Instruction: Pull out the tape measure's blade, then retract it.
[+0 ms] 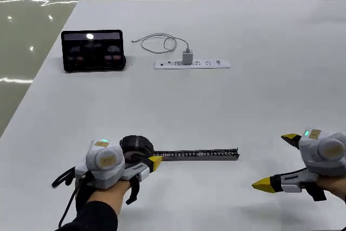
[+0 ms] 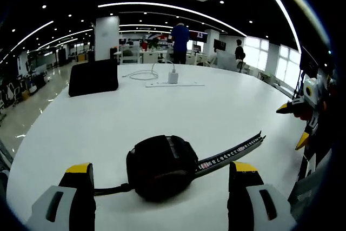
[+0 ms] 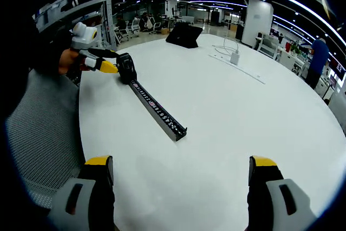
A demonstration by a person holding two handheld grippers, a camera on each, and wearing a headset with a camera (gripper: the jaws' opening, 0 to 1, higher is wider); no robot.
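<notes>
A black tape measure [image 1: 136, 145] lies on the white table [image 1: 216, 106] near its front edge. Its blade [image 1: 200, 154] is pulled out flat to the right, ending in a hook. My left gripper [image 1: 141, 154] is open, one yellow-tipped jaw on each side of the case [image 2: 162, 166], with a small gap on both sides. The blade [image 2: 230, 152] runs out past the right jaw. My right gripper [image 1: 277, 162] stands open off to the right, well clear of the blade's end [image 3: 178, 132], nothing between its jaws [image 3: 181, 160]. The left gripper [image 3: 100, 63] shows beside the case [image 3: 126, 66].
A dark tablet [image 1: 93, 50] stands propped at the back left. A white power strip [image 1: 192, 64] with a charger and coiled cable lies behind the middle. The table's left edge [image 1: 32, 87] drops to a shiny floor. A person [image 2: 180, 39] stands far off.
</notes>
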